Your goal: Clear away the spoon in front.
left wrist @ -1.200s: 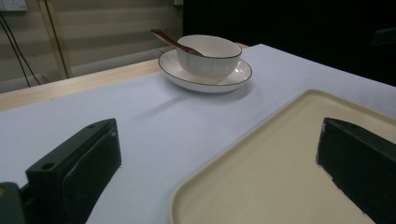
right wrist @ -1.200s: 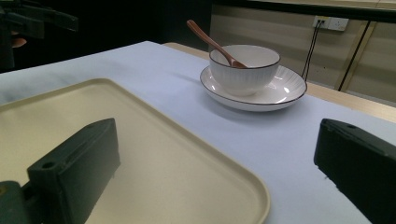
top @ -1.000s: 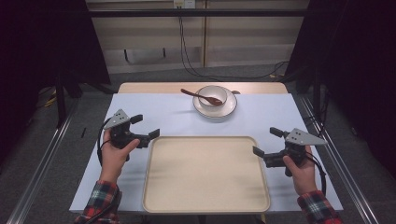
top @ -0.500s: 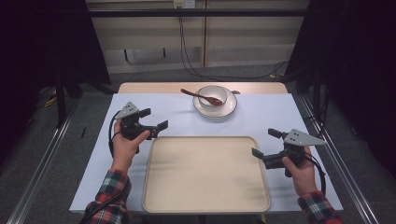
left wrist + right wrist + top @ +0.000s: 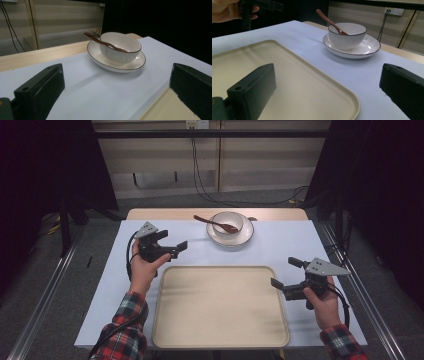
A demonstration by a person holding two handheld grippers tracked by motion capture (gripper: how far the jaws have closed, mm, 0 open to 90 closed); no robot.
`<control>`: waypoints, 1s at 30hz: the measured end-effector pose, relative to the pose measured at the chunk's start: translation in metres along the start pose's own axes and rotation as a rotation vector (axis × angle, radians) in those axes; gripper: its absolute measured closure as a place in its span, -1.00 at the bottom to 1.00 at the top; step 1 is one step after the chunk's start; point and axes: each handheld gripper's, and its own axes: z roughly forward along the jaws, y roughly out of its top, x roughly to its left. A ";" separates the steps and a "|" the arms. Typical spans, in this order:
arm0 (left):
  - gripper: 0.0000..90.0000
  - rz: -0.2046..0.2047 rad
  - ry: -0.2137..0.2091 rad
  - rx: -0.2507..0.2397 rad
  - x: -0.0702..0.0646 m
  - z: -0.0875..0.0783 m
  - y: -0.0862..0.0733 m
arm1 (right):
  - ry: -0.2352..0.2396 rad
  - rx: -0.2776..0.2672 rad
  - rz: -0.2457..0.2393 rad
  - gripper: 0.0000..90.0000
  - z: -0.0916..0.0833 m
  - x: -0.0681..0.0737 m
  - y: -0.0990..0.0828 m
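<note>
Spoon [image 5: 215, 223] bowl-end hidden — inside bowl [image 5: 228, 224].

In the high view the tray [image 5: 220, 307] hid the table's near edge at the bottom of the frame, and both plaid sleeves ran off the lower edge. The spoon [image 5: 216, 223] lay in the bowl [image 5: 228, 223] — its tip was too small to make out. In the left gripper view only a corner of the tray [image 5: 170, 107] showed at lower right — the rest was cut off.
</note>
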 end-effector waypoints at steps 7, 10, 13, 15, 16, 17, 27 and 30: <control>-1.00 -0.020 0.024 -0.005 0.001 0.010 0.002 | 0.000 -0.002 -0.002 -0.99 0.000 -0.001 0.000; -1.00 -0.006 0.020 0.012 0.001 0.015 0.004 | 0.002 0.003 0.000 -0.99 0.001 -0.001 0.000; -1.00 -0.023 0.015 -0.005 -0.001 0.019 0.004 | 0.005 0.004 0.001 -0.99 0.001 -0.001 0.000; -1.00 -0.012 0.020 -0.002 -0.001 0.022 0.005 | 0.005 0.003 0.001 -0.99 0.001 0.000 0.000; -1.00 -0.014 0.005 -0.009 -0.002 0.025 0.005 | 0.006 0.003 0.002 -0.99 0.001 0.000 0.000; -1.00 -0.014 0.019 -0.001 -0.003 0.026 0.006 | 0.007 0.004 0.001 -0.99 0.002 0.000 -0.001; -1.00 0.014 0.007 0.002 -0.006 0.044 0.009 | 0.005 0.006 0.000 -0.99 0.001 -0.002 -0.001; -1.00 0.017 0.010 0.010 -0.008 0.050 0.010 | 0.003 0.008 -0.002 -0.99 0.001 -0.002 -0.001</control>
